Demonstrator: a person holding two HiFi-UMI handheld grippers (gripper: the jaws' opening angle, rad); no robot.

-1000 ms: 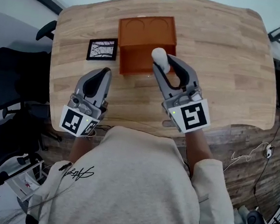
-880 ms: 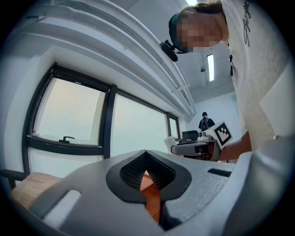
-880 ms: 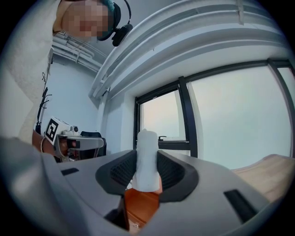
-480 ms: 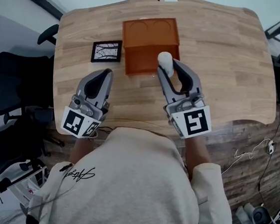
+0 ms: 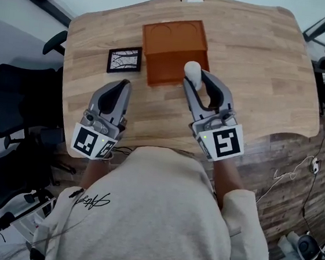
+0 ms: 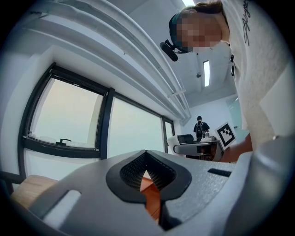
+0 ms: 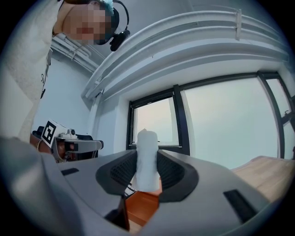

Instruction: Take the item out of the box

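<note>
Left hand-held gripper (image 5: pixel 120 88): jaws closed together on nothing, over the near left part of the bench (image 5: pixel 263 62), short of a small black-framed card (image 5: pixel 124 60) that lies just left of the box (image 5: pixel 174 40). Box: orange-brown, set toward the bench's far edge, left of centre. Right hand-held gripper (image 5: pixel 194 83): jaws clamped on the white cylindrical item (image 5: pixel 192 71), which stands out past the jaw tips, over the box's near right corner.

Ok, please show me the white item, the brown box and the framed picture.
white item (image 5: pixel 192 72): head view, its rounded top end.
brown box (image 5: pixel 176 38): head view, its far half.
framed picture (image 5: pixel 124 61): head view, its centre.
</note>
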